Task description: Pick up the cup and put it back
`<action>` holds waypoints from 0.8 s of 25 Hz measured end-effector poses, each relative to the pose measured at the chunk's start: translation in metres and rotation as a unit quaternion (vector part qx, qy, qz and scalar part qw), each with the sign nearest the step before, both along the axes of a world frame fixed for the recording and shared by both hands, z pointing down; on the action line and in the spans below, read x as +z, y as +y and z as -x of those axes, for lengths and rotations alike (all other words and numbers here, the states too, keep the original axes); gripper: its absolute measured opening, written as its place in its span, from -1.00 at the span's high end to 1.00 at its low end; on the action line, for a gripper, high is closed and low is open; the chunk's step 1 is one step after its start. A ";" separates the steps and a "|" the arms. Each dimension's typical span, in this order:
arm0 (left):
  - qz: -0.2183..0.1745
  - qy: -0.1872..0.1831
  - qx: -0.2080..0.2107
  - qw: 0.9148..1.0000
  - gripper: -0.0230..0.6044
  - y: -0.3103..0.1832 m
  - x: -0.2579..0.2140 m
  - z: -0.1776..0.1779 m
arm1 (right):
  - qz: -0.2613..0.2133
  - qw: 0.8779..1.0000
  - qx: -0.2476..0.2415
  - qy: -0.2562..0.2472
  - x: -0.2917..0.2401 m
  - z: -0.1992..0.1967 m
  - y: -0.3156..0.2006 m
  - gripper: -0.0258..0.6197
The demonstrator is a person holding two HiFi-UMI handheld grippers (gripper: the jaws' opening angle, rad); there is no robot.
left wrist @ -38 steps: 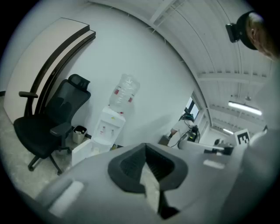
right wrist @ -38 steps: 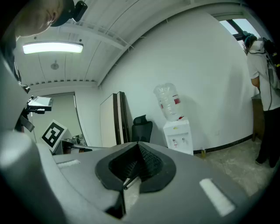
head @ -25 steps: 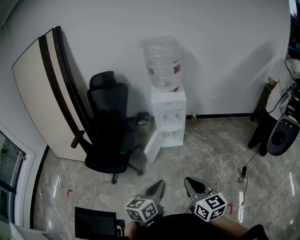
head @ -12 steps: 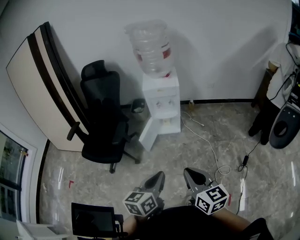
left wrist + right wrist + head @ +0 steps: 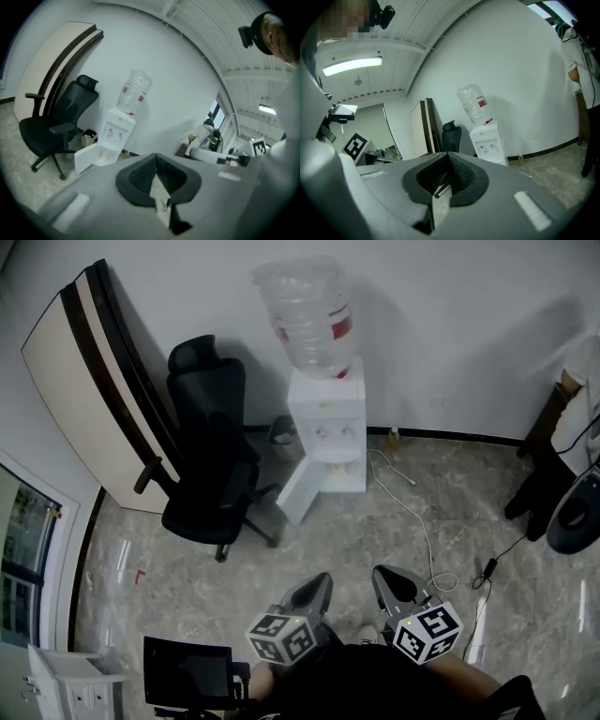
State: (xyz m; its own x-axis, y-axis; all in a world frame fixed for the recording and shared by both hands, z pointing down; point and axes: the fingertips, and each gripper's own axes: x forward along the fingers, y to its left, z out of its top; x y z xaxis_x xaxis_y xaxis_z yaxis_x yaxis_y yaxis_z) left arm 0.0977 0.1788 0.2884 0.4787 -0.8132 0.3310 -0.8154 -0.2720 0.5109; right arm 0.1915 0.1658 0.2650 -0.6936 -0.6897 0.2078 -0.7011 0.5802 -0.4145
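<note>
Water dispenser (image 5: 326, 418) far beyond left tool (image 5: 321, 579), right tool (image 5: 382, 574), jaws together

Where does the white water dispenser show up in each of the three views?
Head view: water dispenser upper centre.
Left gripper view: water dispenser left of centre.
Right gripper view: water dispenser right of centre.
Shared landmark: black office chair, left of it in all three.

Bottle (image 5: 307, 310) on water dispenser (image 5: 326, 432) against wall (image 5: 450, 324); office chair (image 5: 211, 465) left of it; bin (image 5: 282, 430) between.
</note>
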 end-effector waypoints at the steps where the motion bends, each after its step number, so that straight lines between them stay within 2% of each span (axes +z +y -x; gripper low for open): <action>1: 0.001 0.002 -0.005 1.000 0.91 -0.004 0.001 0.003 | 0.000 1.000 -0.004 0.002 0.000 0.003 -0.005 0.90; 5: 0.006 0.015 -0.023 1.000 0.91 -0.030 0.009 0.024 | 0.006 1.000 -0.017 0.013 0.008 0.023 -0.036 0.90; 10: 0.008 0.042 -0.043 0.998 0.91 -0.097 0.022 0.071 | 0.006 0.999 -0.012 0.035 0.017 0.060 -0.107 0.89; 14: 0.012 0.056 -0.030 0.998 0.91 -0.163 0.024 0.105 | 0.007 0.999 -0.013 0.051 0.014 0.103 -0.172 0.89; 20: 0.032 0.054 -0.003 0.998 0.91 -0.240 0.040 0.144 | 0.017 0.998 -0.012 0.058 0.023 0.159 -0.257 0.89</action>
